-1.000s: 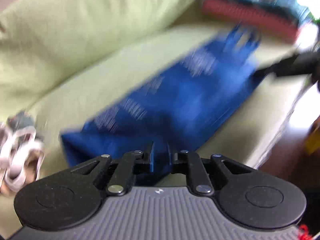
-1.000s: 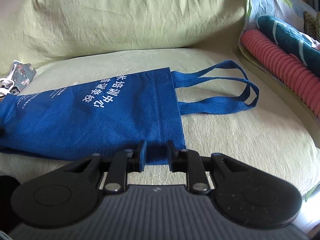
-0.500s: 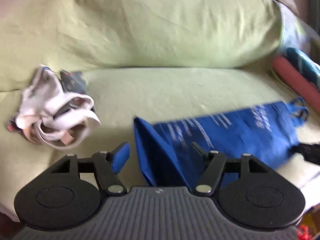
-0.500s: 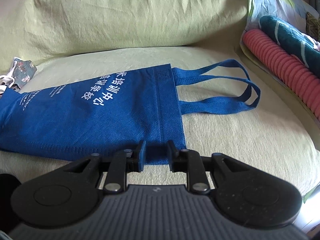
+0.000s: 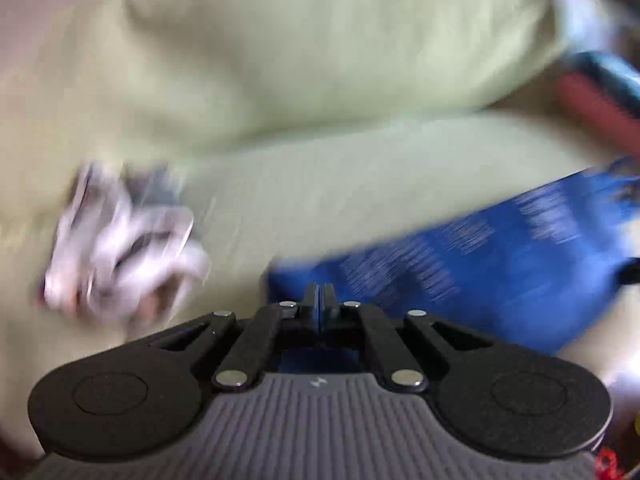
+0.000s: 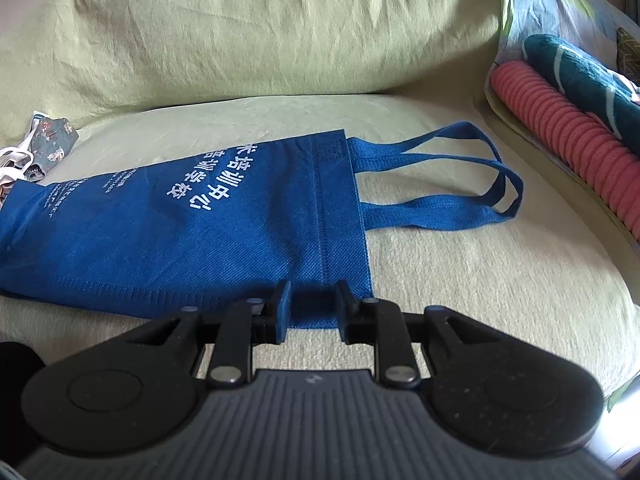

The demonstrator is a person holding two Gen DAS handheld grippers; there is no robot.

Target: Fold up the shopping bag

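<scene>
A blue shopping bag [image 6: 192, 232] with white lettering lies flat on the green sofa seat [image 6: 460, 280], its two handles [image 6: 460, 176] stretched to the right. My right gripper [image 6: 312, 312] sits at the bag's near edge by its mouth corner, jaws partly apart around the fabric edge. In the blurred left wrist view the bag [image 5: 500, 268] runs off to the right, and my left gripper [image 5: 319, 300] is shut on the bag's bottom corner.
A crumpled pile of white and patterned cloth [image 5: 120, 240] lies at the seat's left; it also shows in the right wrist view [image 6: 36, 152]. A pink ribbed roll [image 6: 568, 128] and a dark teal towel [image 6: 580, 68] lie at the right. The green back cushion [image 6: 280, 32] rises behind.
My left gripper opened half a second ago beside the bag's bottom end and has now closed on that corner. The right gripper has stayed put at the bag's mouth corner.
</scene>
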